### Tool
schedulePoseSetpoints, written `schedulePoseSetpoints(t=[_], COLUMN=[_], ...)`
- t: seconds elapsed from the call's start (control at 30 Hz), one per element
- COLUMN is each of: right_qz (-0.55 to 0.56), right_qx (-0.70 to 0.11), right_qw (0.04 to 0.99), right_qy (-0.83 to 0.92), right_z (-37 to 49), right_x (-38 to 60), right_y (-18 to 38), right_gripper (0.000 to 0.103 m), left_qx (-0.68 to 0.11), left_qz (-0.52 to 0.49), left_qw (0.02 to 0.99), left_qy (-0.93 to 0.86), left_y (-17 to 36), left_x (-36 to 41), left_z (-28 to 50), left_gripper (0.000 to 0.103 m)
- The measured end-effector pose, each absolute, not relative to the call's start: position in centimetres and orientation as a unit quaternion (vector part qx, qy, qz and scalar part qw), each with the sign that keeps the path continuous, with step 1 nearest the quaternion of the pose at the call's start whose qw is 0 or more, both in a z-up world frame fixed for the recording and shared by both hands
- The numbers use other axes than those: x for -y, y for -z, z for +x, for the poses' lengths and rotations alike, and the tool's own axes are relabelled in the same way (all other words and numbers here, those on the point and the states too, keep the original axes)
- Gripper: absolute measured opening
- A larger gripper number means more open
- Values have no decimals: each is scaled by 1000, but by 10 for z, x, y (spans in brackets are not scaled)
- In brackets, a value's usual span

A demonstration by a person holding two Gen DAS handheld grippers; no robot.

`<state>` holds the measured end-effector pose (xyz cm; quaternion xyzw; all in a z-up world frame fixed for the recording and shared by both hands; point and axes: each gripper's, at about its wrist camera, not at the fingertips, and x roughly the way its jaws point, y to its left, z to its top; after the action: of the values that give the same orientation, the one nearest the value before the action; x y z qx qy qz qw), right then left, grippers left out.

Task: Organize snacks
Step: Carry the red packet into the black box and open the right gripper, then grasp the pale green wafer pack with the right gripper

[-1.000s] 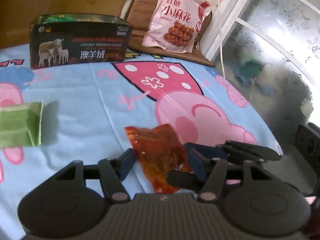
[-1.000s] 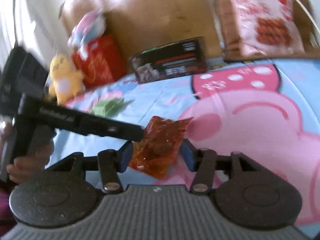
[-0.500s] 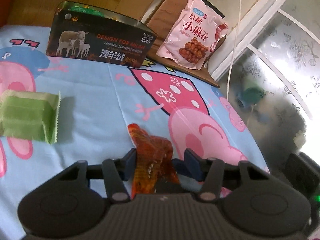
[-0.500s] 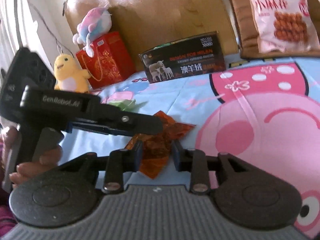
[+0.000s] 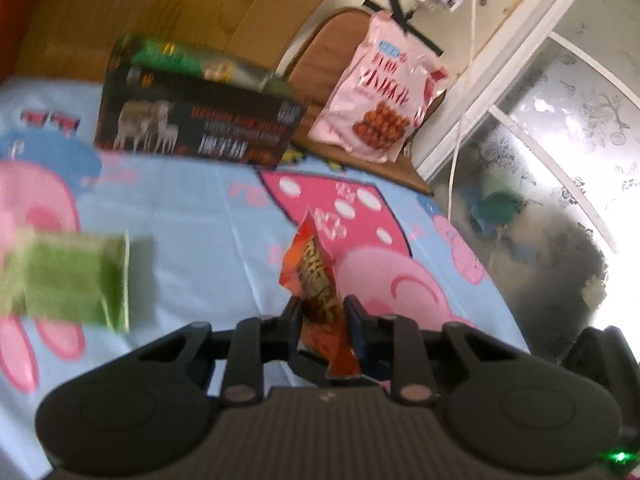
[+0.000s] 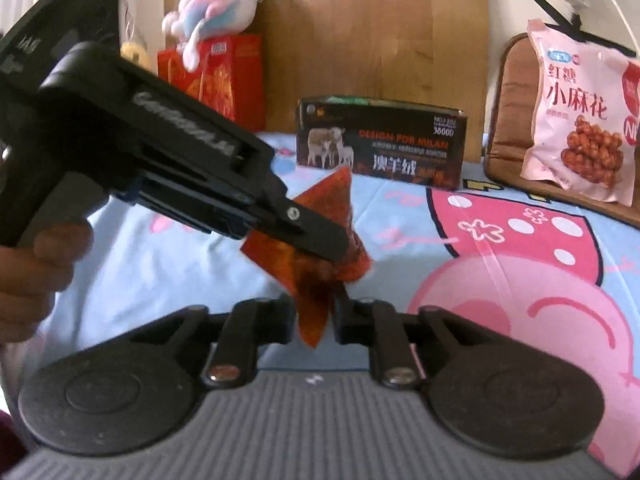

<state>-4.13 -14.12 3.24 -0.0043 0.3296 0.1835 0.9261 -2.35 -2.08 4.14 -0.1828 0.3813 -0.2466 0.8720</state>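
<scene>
Both grippers pinch one orange packet [image 6: 316, 256], lifted above the bed [image 6: 520, 248]. Left gripper [image 5: 323, 314] is clamped shut on it; right gripper [image 6: 314, 316] is closing on its lower corner, likely steadying it for the box [image 6: 380, 142].

Cartoon bedsheet [image 5: 192, 208] carries a dark box [image 5: 192, 132] — and a green packet [image 5: 72, 284].

Snacks in orange-red, green and pink on a pale blue cartoon sheet.
An orange-red translucent packet [image 6: 320, 236]; a green packet [image 5: 76, 280]; a pink bag [image 6: 580, 120] printed with brown twists; a black box [image 6: 380, 140] picturing sheep; sheet [image 6: 520, 264] patterned with pink pigs.
</scene>
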Motion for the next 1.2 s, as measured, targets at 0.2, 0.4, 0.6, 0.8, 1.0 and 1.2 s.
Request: schedulePoseSetpoints(t=[0.2,0.4,0.6,0.8,1.0,1.2], right_qz=[-56,-106,-170,-92,55,4], right_qx=[-266,-216,-223,-212,-334,-381], right_qw=[947,959,956,968,931,920], right_qy=[-169,-152,-81,-99,-135,-90], right_z=[-9,69,148,109,73,47], right_x=[135,136,134,154,157,129], right_y=[-56,-70,-49,-48,-46,-40], right_gripper=[18,18,29,44,60,79], left_qx=[-329,-292,-318,-289,-305,-306], left_qz=[-167,-157,-106,-99,-68,-70], left_qw=[896,915,927,942,950,949], left_qy=[247,229,166,140,18,-35], left_y=[-84,-111,-88,-73,-59,-46], left_x=[12,1,2,-36,-58,-72], left_z=[12,91,165,105,28,-25], left_gripper=[23,23,40,38,39,41])
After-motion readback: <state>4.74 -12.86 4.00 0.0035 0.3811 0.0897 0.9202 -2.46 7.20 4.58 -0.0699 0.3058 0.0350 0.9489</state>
